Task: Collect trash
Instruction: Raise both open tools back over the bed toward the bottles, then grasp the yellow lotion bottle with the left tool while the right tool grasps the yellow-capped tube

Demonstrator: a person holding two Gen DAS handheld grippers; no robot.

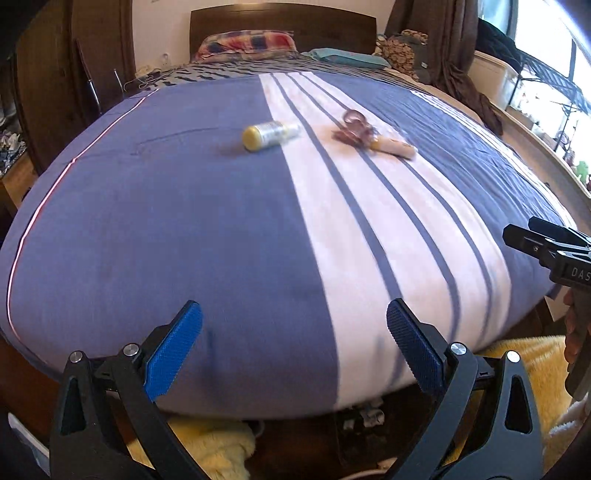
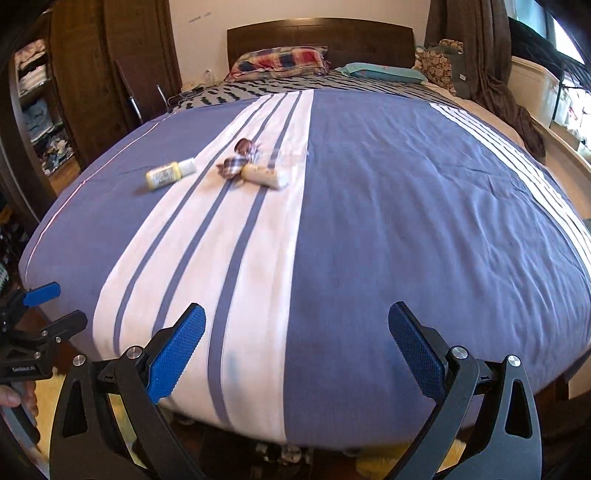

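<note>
A: Lying on its side on the bed cover (image 1: 207,236), a small yellow bottle (image 1: 269,134), on the blue cloth just beside the white striped band.

B: Seen here too, the yellow bottle (image 2: 168,174), white cap toward the white band. Just beside it, on the white band, a crumpled wrapper (image 2: 240,157) and a pale tube-shaped piece (image 2: 264,176), touching or nearly so.

A: Same cluster from this side: crumpled wrapper (image 1: 352,125), pale tube-shaped piece (image 1: 395,147). All of it far up the bed, well apart from both tools.

B: Right gripper (image 2: 297,350) over the foot of the bed, jaws spread wide, nothing between the blue pads (image 2: 177,354) but bed cover.

A: Left gripper (image 1: 295,347) likewise: jaws at full spread, gripping nothing. At the right edge of this view, the black body of the other tool and part of a hand (image 1: 574,332) round its handle.

B: At the left edge here, the other tool's blue tip and a hand (image 2: 14,398) on its grip. Also an open wardrobe with stacked clothes (image 2: 37,110), shown only in this view.

A: Yellow fluffy rug (image 1: 532,369) below the bed's foot, clearer here. Plaid pillow (image 1: 245,44) against the dark headboard (image 1: 284,22).
</note>
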